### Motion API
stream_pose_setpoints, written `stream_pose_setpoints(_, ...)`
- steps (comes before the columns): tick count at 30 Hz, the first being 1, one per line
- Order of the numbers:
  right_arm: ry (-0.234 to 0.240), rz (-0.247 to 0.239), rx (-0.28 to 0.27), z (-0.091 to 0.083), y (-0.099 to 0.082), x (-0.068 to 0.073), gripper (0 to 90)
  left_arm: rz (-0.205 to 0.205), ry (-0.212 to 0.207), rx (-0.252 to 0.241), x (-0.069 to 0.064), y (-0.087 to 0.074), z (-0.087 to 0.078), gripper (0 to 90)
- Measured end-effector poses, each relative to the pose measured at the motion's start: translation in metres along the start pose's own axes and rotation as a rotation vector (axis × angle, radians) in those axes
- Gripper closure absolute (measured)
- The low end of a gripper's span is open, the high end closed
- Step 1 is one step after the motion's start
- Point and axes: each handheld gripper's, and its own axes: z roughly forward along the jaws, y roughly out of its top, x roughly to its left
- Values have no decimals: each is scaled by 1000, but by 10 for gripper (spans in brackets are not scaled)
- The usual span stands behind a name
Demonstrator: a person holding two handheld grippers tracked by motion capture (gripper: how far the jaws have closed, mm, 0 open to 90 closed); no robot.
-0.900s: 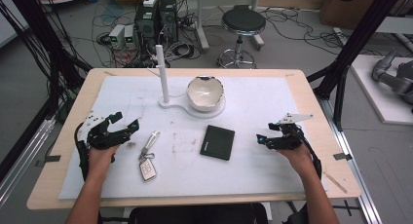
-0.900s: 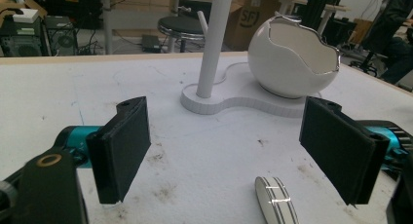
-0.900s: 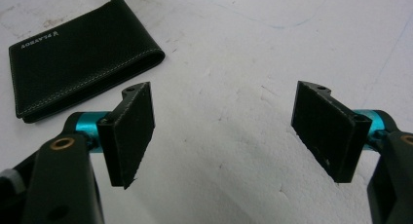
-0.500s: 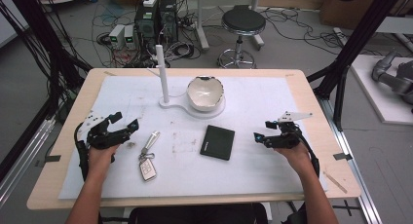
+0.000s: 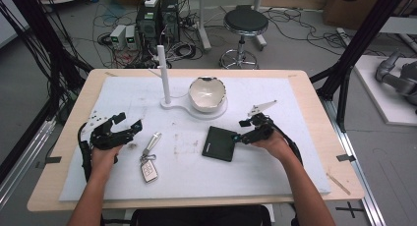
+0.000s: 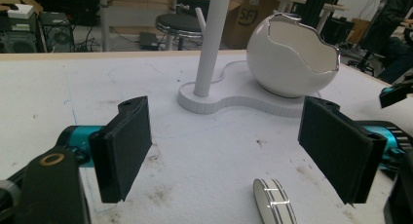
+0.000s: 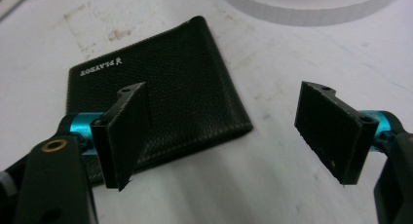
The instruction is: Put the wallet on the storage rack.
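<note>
Since the black wallet (image 5: 221,143) lies flat and folded on the white surface (image 5: 295,162) just in front of the right tool (image 5: 239,137), it looks like the thing about to be taken: a thin, light piece of grained leather, pliant rather than stiff, not fragile, and with enough texture that the pads should not slip on it. Lying flush, it gives little to bite on from above, so the better hold is probably across 1 edge, the folded spine or the near corner, with 1 pad worked underneath. In the right gripper view the wallet (image 7: 160,95) sits partly behind the left-hand pad, with the 2 jaws spread wide and nothing between them, so this tool is released. The right forearm comes in low from the bottom of the high view, angled toward the wallet, with the tool close over the surface and tipped slightly down. The left tool (image 5: 129,130) rests near the left edge, its jaws likewise apart and holding nothing, pointing toward the key fob (image 5: 149,162) and the white bowl (image 6: 291,56) on its stand (image 6: 210,39).
</note>
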Motion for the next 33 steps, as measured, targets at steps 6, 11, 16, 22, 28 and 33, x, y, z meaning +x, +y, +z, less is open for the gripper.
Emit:
stream_pose_setpoints(6, 69, -10, 61, 19, -2, -5, 384, 0, -3, 6, 0, 0, 1, 201)
stream_pose_setpoints(11, 110, 46, 60, 15, -1, -11, 601, -1, -7, 9, -1, 0, 1, 202)
stream_pose_setpoints(16, 128, 63, 42, 8, -2, -16, 765, -1, -1, 10, -1, 0, 0, 203)
stream_pose_setpoints(22, 92, 8, -35, -6, 5, -6, 788, -4, -1, 10, 0, 0, 0, 203)
stream_pose_setpoints(28, -41, -130, -153, -38, 21, 11, 792, -7, 0, 7, -1, 0, 0, 203)
stream_pose_setpoints(33, -138, -226, -181, -48, 25, 24, 792, -3, -2, 8, -1, 0, -1, 203)
